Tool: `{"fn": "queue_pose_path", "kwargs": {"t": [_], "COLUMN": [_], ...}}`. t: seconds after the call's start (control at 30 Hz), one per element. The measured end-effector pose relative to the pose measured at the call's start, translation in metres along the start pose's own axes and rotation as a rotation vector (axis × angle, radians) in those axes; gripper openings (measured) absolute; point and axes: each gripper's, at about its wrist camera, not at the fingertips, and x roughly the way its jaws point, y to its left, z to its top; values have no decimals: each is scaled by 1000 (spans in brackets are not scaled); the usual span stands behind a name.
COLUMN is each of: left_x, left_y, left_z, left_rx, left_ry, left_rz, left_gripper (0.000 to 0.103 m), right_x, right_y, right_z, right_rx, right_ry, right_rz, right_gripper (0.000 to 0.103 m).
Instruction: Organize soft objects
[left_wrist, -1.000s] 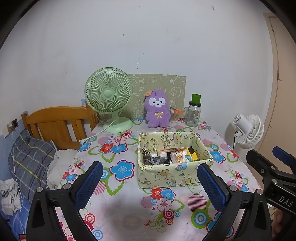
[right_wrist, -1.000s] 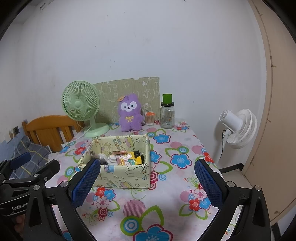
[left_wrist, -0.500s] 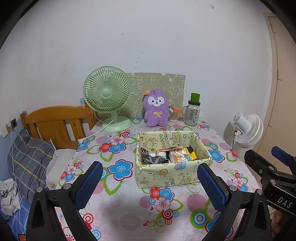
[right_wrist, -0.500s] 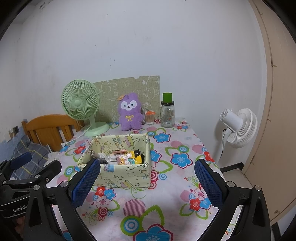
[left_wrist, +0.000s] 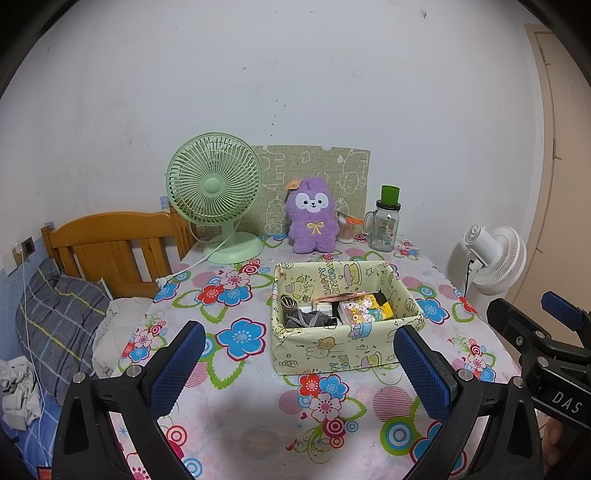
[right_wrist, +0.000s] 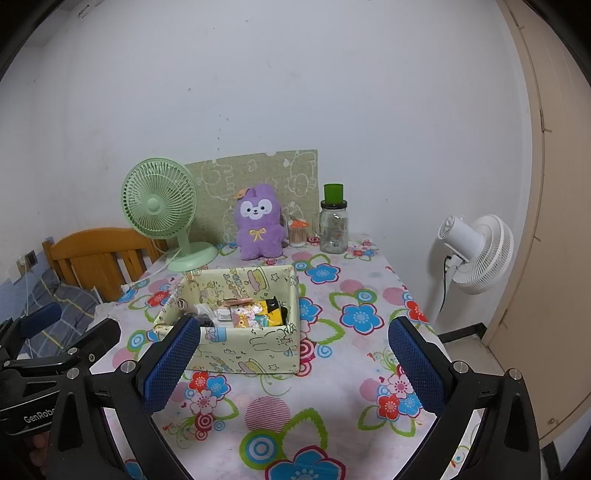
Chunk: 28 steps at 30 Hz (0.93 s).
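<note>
On the flowered tablecloth (left_wrist: 236, 373) sits a pale yellow cartoon-print box (left_wrist: 343, 350), open at the top and packed with small things: a grey cloth bundle (left_wrist: 308, 319) at its left end, a pastel sticker pack (left_wrist: 356, 314) and a yellow packet (left_wrist: 382, 308) to the right. Well behind the box, against a green patterned board (left_wrist: 314, 173) leaning on the wall, a purple plush bunny (left_wrist: 313, 221) stands upright. A mint-green desk fan (left_wrist: 214, 199) stands just to its left, its white cord trailing off the table edge. To the plush's right are a small jar of cotton swabs (left_wrist: 346, 230) and a glass mug jar with a green lid (left_wrist: 384, 225).

Both claws hover above the near end of the table, holding nothing. The left gripper (left_wrist: 299, 363) is spread wide, its blue pads (left_wrist: 177, 365) framing the box's front. The right gripper (right_wrist: 291, 365) is likewise spread wide, the box just beyond its left pad. A wooden headboard (left_wrist: 110, 247) and plaid pillow (left_wrist: 55, 325) lie off to the left, a white floor fan (right_wrist: 476, 251) to the right.
</note>
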Motion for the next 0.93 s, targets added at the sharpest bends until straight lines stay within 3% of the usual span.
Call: {"fn": "queue_pose_path", "kwargs": {"t": [0.93], "left_x": [1], "left_y": [2], "left_z": [0], "left_rx": [4], "left_ry": [-4], "left_rz": [1], "left_gripper": [103], "right_x": [3], "right_y": [0], "right_z": [-2], "right_rx": [1], "right_ry": [3], "right_rz": [2], "right_gripper": [103]}}
